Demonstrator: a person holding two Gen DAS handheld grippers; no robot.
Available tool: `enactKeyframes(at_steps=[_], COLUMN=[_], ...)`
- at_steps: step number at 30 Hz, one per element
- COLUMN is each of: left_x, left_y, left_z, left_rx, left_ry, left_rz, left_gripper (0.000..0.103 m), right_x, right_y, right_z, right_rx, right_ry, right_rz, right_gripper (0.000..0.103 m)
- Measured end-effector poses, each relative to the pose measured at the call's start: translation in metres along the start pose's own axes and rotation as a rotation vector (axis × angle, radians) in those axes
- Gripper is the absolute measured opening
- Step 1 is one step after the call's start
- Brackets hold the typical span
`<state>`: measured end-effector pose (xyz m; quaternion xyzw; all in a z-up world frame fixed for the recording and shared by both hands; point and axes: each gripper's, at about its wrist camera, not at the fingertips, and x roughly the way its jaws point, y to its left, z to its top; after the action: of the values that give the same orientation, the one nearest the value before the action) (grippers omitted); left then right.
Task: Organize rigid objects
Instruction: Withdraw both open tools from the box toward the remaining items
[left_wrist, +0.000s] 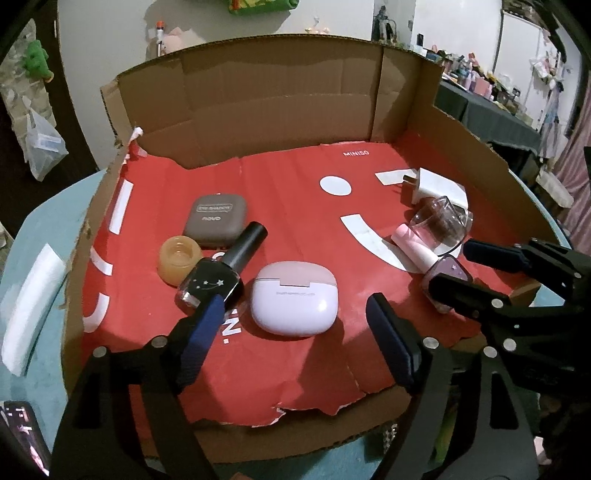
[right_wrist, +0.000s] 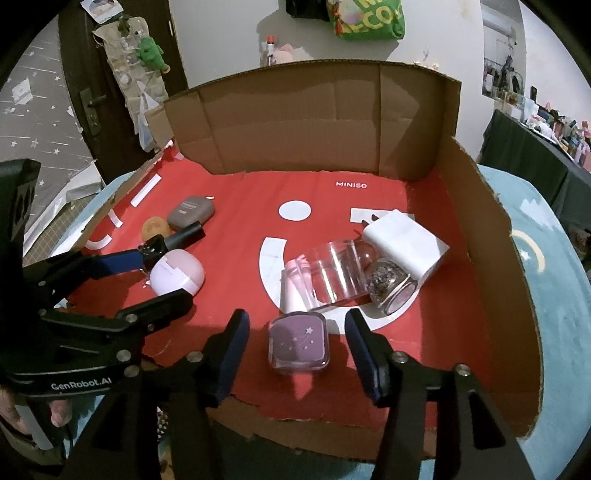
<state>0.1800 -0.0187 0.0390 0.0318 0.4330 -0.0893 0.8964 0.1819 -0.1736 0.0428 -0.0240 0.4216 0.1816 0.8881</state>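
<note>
Inside, cardboard box holds purple bottle

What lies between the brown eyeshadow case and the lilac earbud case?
The black nail polish bottle lies across that stretch, between brown eyeshadow case and lilac earbud case; the left wrist view shows it.

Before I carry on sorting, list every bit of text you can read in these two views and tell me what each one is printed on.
"MINISO": white print on the red paper liner of the cardboard tray.
"EYE SHADOW" and "novo": lid of the brown compact.
"GenRobot.AI": body of the left gripper, seen from the right wrist.
"N.": partial white letters on the liner near the left fingers.
Fine grey line on the pink earbud case: too small to read.
Yellow letters on the green hanging bag: cut off.
</note>
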Motion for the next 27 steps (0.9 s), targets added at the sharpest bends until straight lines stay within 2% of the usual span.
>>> enactKeyframes(at_steps=[7, 18, 27], left_x=[-0.006, -0.016, -0.025], left_y=[0.005, 0.004, 0.007], left_z=[-0.001, -0.005, -0.01], left_rx=[-0.028, -0.033, -0.047], left_ry=[-0.012, -0.04, -0.053], left_rz=[0.006, 0.052, 0.068], left_gripper=[0.093, 0.099, 0.103], right_x=[-0.011, -0.025, -0.04], right_y=[0.003, 0.005, 0.006], right_z=[-0.001, -0.003, -0.006], right_rx=[-0.001, 0.006, 0.005], right_ry=[-0.027, -0.067, -0.108], right_rz=[0.0, 0.002, 0.012], right_gripper=[0.075, 0.092, 0.101])
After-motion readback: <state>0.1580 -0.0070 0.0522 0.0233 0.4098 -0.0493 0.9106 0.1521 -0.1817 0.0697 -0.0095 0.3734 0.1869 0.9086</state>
